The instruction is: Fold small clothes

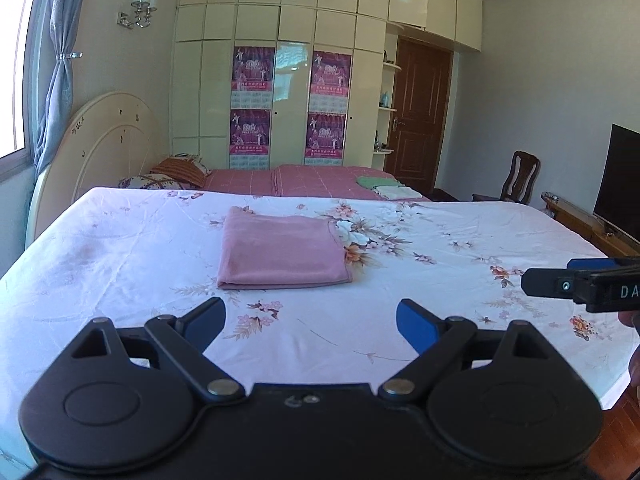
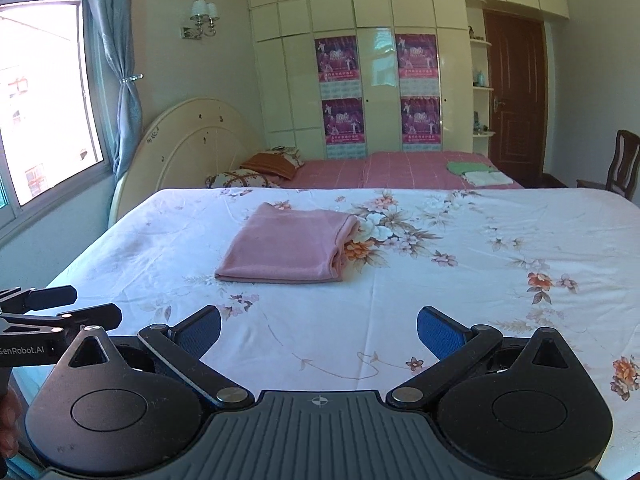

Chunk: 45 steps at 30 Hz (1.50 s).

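A pink garment [image 1: 282, 254] [image 2: 288, 246] lies folded into a flat rectangle on the white floral sheet [image 1: 140, 248] [image 2: 500, 240] of the near surface. My left gripper [image 1: 310, 320] hangs open above the sheet, short of the garment, with nothing between its blue pads. My right gripper [image 2: 318, 326] is open too and holds nothing, equally short of the garment. In the left wrist view the right gripper [image 1: 580, 286] juts in from the right edge. In the right wrist view the left gripper [image 2: 60, 312] shows at the left edge.
Behind the sheeted surface stands a bed with a pink cover [image 1: 320, 180] [image 2: 400, 168], bearing pillows [image 1: 176, 172] and a green and a white folded cloth [image 1: 386, 186] [image 2: 478, 174]. A cream wardrobe [image 1: 296, 80], a brown door [image 1: 420, 116], a chair [image 1: 518, 178] and a TV [image 1: 618, 184] lie beyond.
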Each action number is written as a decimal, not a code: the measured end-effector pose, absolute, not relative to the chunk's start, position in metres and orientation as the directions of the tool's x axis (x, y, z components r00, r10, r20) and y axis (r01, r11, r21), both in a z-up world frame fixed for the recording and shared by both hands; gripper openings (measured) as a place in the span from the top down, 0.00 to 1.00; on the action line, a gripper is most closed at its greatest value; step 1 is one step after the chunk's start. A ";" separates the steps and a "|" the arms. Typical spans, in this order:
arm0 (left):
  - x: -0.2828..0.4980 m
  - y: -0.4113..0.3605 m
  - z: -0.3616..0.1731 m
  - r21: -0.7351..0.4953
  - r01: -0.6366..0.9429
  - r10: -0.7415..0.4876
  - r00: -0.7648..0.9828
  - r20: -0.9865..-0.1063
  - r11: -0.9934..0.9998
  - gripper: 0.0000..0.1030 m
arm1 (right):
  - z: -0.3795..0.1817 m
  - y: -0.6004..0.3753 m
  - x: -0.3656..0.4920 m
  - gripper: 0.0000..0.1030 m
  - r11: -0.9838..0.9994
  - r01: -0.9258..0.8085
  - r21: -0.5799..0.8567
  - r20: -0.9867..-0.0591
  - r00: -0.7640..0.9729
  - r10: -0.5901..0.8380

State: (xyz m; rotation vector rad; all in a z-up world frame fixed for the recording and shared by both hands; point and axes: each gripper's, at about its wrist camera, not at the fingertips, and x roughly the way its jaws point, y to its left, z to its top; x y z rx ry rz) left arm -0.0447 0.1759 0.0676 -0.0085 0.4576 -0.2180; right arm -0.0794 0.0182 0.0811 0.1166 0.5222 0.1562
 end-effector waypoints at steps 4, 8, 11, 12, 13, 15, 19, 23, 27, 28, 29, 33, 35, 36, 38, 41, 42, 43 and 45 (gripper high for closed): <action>-0.056 0.174 0.077 -0.053 0.210 -0.213 0.886 -0.412 0.976 0.11 | 0.085 0.014 -0.091 0.00 0.980 -0.115 0.165 -0.466 0.866 0.181; -0.060 0.173 0.081 -0.051 0.214 -0.216 0.893 -0.396 0.976 0.11 | 0.089 0.010 -0.098 0.00 0.979 -0.113 0.168 -0.451 0.875 0.179; -0.063 0.173 0.082 -0.051 0.215 -0.218 0.896 -0.387 0.975 0.11 | 0.092 0.010 -0.102 0.00 0.979 -0.119 0.168 -0.446 0.876 0.183; -0.063 0.173 0.082 -0.051 0.214 -0.217 0.896 -0.387 0.975 0.11 | 0.093 0.010 -0.102 0.00 0.978 -0.122 0.169 -0.441 0.878 0.186; -0.063 0.173 0.082 -0.051 0.212 -0.215 0.897 -0.386 0.976 0.11 | 0.093 0.009 -0.102 0.00 0.978 -0.126 0.169 -0.437 0.879 0.189; -0.063 0.174 0.082 -0.051 0.213 -0.216 0.897 -0.386 0.976 0.11 | 0.094 0.011 -0.103 0.00 0.978 -0.130 0.166 -0.435 0.880 0.191; -0.064 0.176 0.082 -0.049 0.211 -0.213 0.898 -0.386 0.976 0.11 | 0.095 0.012 -0.104 0.00 0.977 -0.136 0.165 -0.432 0.880 0.196; -0.065 0.179 0.082 -0.049 0.208 -0.211 0.898 -0.385 0.977 0.11 | 0.095 0.014 -0.103 0.00 0.977 -0.139 0.161 -0.431 0.881 0.196; -0.065 0.179 0.082 -0.048 0.208 -0.210 0.899 -0.385 0.977 0.11 | 0.095 0.014 -0.103 0.00 0.977 -0.140 0.160 -0.429 0.882 0.196; -0.065 0.179 0.082 -0.049 0.208 -0.211 0.899 -0.384 0.977 0.11 | 0.095 0.014 -0.102 0.00 0.977 -0.139 0.159 -0.429 0.882 0.196; -0.065 0.179 0.082 -0.049 0.209 -0.211 0.898 -0.385 0.977 0.11 | 0.095 0.014 -0.102 0.00 0.977 -0.140 0.160 -0.429 0.882 0.196; -0.065 0.181 0.082 -0.048 0.208 -0.210 0.899 -0.385 0.977 0.11 | 0.094 0.015 -0.101 0.00 0.977 -0.144 0.157 -0.432 0.879 0.199; -0.066 0.182 0.083 -0.049 0.208 -0.211 0.899 -0.385 0.977 0.11 | 0.094 0.016 -0.101 0.00 0.977 -0.146 0.157 -0.434 0.878 0.201; -0.065 0.181 0.082 -0.049 0.208 -0.211 0.899 -0.383 0.977 0.11 | 0.094 0.016 -0.100 0.00 0.977 -0.147 0.156 -0.434 0.878 0.202; -0.066 0.183 0.083 -0.049 0.207 -0.210 0.900 -0.382 0.977 0.11 | 0.094 0.016 -0.100 0.00 0.977 -0.148 0.156 -0.434 0.878 0.202; -0.067 0.184 0.083 -0.051 0.207 -0.211 0.900 -0.380 0.977 0.11 | 0.094 0.016 -0.098 0.00 0.976 -0.148 0.157 -0.433 0.878 0.203; -0.067 0.184 0.083 -0.051 0.208 -0.211 0.900 -0.381 0.977 0.11 | 0.093 0.016 -0.098 0.00 0.977 -0.148 0.156 -0.433 0.878 0.202; -0.067 0.184 0.083 -0.051 0.207 -0.210 0.900 -0.382 0.977 0.11 | 0.093 0.016 -0.098 0.00 0.976 -0.149 0.157 -0.433 0.878 0.203; -0.066 0.186 0.083 -0.052 0.206 -0.210 0.899 -0.383 0.977 0.11 | 0.093 0.016 -0.098 0.00 0.977 -0.148 0.156 -0.434 0.878 0.202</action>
